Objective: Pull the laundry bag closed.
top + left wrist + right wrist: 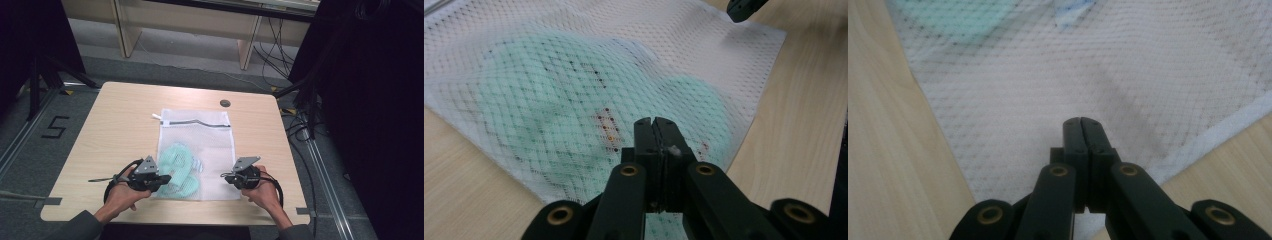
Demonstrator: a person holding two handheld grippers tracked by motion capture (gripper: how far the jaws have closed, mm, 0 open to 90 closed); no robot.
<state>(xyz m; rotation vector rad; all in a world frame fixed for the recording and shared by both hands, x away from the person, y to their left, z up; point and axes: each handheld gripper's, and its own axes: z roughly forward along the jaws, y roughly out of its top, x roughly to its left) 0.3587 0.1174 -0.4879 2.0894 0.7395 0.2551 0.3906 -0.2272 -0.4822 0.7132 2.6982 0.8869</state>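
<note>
A: Where is the mesh bag (195, 150) found?

B: Flat on the bench (120, 130), a green item (177, 167) inside.

A: And the 2 tools?

B: The left tool (657, 131) is clamped on the bag's near edge; the right tool (1082, 131) likewise, jaws pressed together.

Grey floor (65, 120), wooden shelving (190, 20)

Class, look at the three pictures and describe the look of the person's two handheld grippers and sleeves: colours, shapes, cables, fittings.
Both the left gripper and right gripper are black, each topped by a grey three-cornered plate with a black cable looping behind the hand. In the gripper views, each has two flat black jaws on hinged black arms with brass-coloured pivot rings. The sleeves are dark grey.
</note>
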